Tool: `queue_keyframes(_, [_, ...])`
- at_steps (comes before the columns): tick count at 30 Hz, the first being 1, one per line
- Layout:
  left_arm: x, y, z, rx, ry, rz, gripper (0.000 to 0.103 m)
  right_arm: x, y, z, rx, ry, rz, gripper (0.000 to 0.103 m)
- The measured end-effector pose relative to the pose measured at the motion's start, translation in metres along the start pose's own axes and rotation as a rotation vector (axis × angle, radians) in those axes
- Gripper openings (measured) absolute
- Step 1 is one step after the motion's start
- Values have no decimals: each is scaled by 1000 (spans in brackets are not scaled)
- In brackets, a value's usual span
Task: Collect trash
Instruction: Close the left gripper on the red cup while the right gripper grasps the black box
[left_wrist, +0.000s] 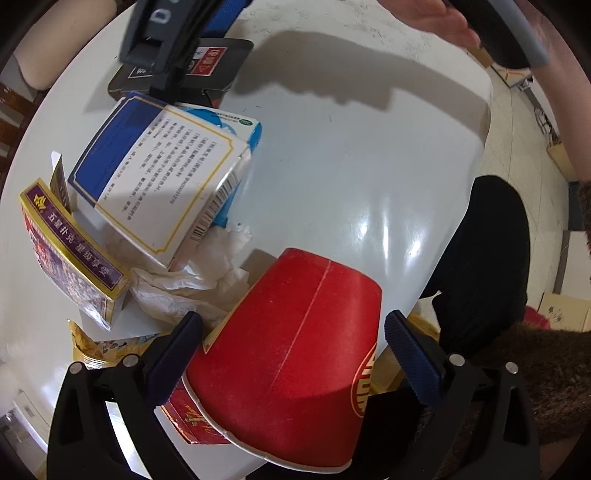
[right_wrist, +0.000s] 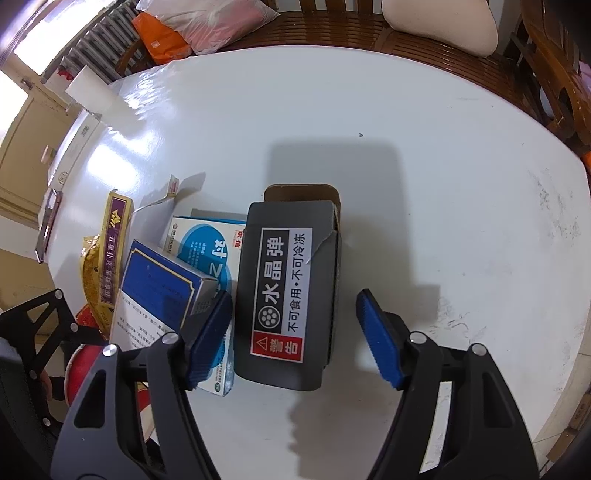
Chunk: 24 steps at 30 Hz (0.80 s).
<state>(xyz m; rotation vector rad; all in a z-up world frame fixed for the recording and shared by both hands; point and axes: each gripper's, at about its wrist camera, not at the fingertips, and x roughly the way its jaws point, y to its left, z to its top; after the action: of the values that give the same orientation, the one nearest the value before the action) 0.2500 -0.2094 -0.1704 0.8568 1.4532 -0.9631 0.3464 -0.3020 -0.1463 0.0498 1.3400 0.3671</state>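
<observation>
Presently, on the white surface (right_wrist: 406, 147): black box (right_wrist: 288, 295), lying flat between the pads of the right tongs (right_wrist: 295, 336), which stand apart from its sides, released. Left of it, a blue-and-white carton (right_wrist: 155, 291) leaning over a pale blue box (right_wrist: 207, 243). Red cup (left_wrist: 295, 354), on its side at the near edge, between the left tongs (left_wrist: 291, 354), also released, pads not pressing. Crumpled tissue (left_wrist: 195, 277) and purple-gold pack (left_wrist: 74, 254) beside the cup.
</observation>
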Motion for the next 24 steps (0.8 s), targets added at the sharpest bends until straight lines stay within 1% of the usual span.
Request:
queue_keyframes(3, [3, -1, 0, 4, 3, 2, 95, -1, 0, 0, 1, 0, -14, 64])
queue_keyframes(4, [4, -1, -1, 6, 5, 7, 95, -2, 1, 0, -3, -2, -41, 62])
queue_keyframes(5, [6, -3, -2, 6, 7, 12, 94, -1, 2, 0, -10, 2, -77, 56])
queue_keyframes(6, [8, -4, -1, 8, 11, 13, 93, 1, 3, -1, -23, 10, -107, 56])
queue_keyframes(8, [11, -9, -3, 2, 15, 12, 93, 3, 7, -2, -40, 14, -127, 56])
queue_keyframes(9, [14, -8, -2, -4, 17, 15, 90, 4, 8, -2, -42, 13, -138, 55])
queue_keyframes(12, [20, -8, 3, -25, 25, 37, 83, 4, 8, -3, -44, 4, -149, 55])
queue_keyframes(17, [22, -12, 5, -22, 24, 65, 78, 6, 14, -6, -51, -6, -174, 54])
queue_keyframes(24, [9, -2, 7, -53, 0, 82, 68, 9, 25, -6, -60, -19, -219, 53])
